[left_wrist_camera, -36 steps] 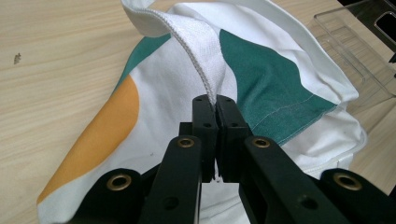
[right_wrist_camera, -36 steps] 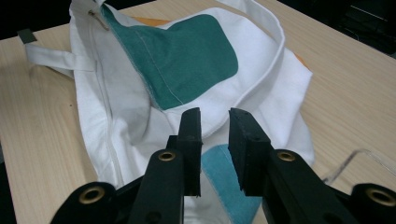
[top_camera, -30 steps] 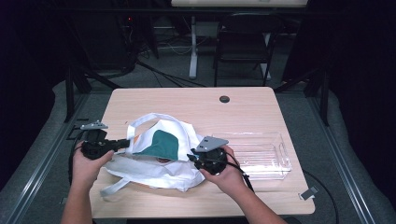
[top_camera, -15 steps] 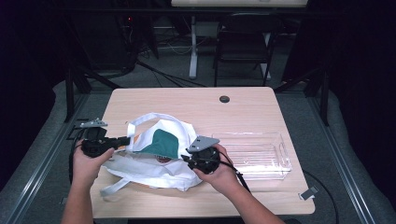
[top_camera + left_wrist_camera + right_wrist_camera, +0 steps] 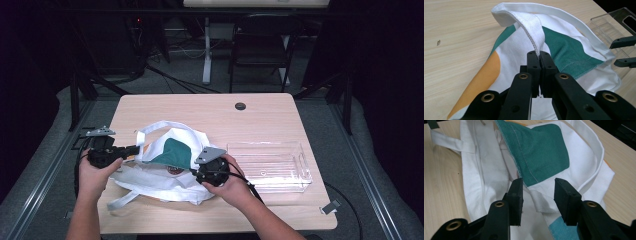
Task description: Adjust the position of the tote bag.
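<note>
Left gripper [image 5: 539,55] clamped on the bag [image 5: 165,167] strap at nine o'clock, bag mid-table. Right gripper [image 5: 537,192] gaping over the rim at three o'clock. Probably opening the bag: next needs pinching that rim.

**Cloth, wood grain and clear plastic**

The worktop [image 5: 210,107] is pale wood-look laminate, smooth and matt, with fine grain lines. The tote bag [image 5: 564,47] is woven cloth, matt white with green and orange printed panels and visible stitching along its strap [image 5: 534,27]. The tray [image 5: 270,162] is clear, glossy ribbed plastic. Each tool, left [image 5: 539,62] and right [image 5: 537,195], has matt black plastic jaws with brass-coloured rivets.
</note>
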{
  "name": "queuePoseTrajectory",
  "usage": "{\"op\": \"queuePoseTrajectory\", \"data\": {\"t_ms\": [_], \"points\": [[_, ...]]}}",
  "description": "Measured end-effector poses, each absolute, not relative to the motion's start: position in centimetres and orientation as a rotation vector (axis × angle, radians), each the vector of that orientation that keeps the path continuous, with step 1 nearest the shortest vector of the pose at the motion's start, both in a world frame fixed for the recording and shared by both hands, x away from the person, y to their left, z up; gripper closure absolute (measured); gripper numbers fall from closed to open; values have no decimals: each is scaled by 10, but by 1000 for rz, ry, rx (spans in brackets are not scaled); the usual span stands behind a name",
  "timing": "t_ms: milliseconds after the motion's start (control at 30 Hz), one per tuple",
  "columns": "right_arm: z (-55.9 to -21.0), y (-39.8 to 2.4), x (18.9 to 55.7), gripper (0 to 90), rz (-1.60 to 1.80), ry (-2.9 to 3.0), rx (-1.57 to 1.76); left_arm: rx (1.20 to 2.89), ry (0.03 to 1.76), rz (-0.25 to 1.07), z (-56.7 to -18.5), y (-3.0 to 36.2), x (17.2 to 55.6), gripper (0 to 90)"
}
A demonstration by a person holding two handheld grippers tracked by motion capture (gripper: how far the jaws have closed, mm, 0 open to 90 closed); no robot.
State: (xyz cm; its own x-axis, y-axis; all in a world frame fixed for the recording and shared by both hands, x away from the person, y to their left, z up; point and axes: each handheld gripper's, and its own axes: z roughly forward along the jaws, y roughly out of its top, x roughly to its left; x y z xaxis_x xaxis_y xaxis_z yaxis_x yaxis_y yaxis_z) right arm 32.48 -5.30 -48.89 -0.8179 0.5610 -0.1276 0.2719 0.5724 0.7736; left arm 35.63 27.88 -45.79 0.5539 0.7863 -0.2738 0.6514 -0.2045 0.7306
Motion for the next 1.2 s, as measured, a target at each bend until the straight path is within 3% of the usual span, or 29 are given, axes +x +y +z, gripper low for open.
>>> {"op": "queuePoseTrajectory", "data": {"t_ms": [400, 667, 1200], "points": [[-497, -42, 327, 513, 1031, 2464, 618, 1925, 1166, 195, -458, 280, 357, 884], [-500, -41, 327, 508, 994, 2464, 601, 1921, 1166, 195, -458, 281, 357, 884], [-504, -46, 329, 629, 966, 2454, 604, 1915, 1167, 193, -458, 282, 357, 884]]}}
